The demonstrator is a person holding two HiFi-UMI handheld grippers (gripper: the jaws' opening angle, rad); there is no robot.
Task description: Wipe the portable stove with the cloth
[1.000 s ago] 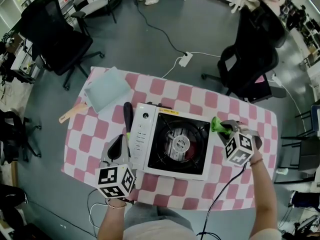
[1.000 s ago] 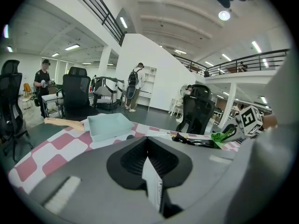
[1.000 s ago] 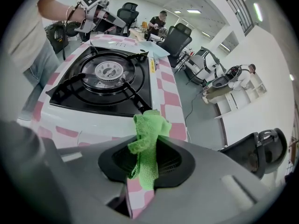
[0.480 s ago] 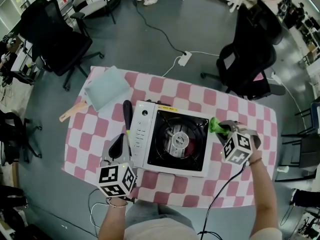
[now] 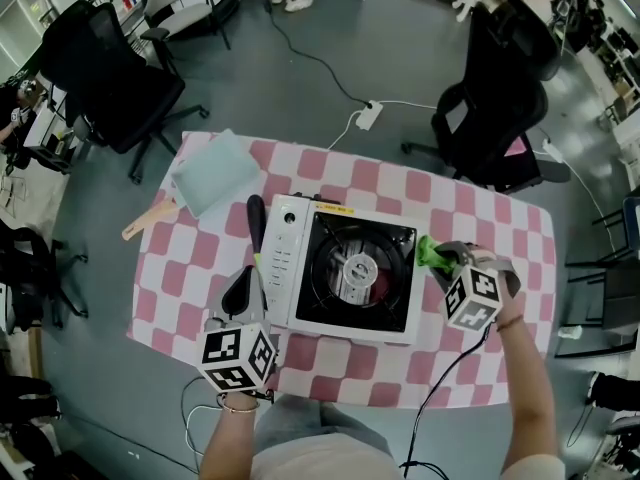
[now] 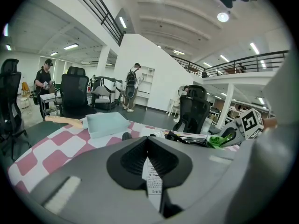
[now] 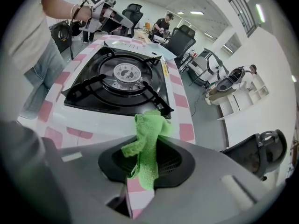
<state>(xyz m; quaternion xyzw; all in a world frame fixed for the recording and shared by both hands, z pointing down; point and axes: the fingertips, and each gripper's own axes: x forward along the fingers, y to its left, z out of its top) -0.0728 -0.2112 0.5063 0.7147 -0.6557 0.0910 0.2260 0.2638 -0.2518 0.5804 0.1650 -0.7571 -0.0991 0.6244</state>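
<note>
here the white stove (image 5: 350, 280), with its black burner top, sits in the middle of a table (image 5: 195, 268) covered in pink and white checks, its control strip facing the person's left. the right gripper (image 5: 447, 258) is at the stove's right edge, toward the far corner, and its jaws are pinched on a green cloth (image 5: 431, 252). in the right gripper view the cloth (image 7: 147, 148) stands bunched between the two black pads and pokes out forward over the stove's (image 7: 117, 85) white rim, just by the corner of the black grate; whether it touches the rim cannot be told. the right gripper (image 7: 147, 160) points across the burner toward the other hand.

the left gripper (image 5: 242, 286) hangs over the table just beside the stove's left front, close to the control strip. in the left gripper view its jaws (image 6: 147, 143) are pressed together with nothing between them.

a black-handled tool (image 5: 256, 220) lies along the stove's left side. farther left, near the table's far corner, rests a pale blue tray (image 5: 215, 176), with a wooden spatula (image 5: 150, 220) beside it at the table's edge. on the grey floor beyond the table lies a white power strip (image 5: 371, 118), and black office chairs (image 5: 110, 68) stand around.
</note>
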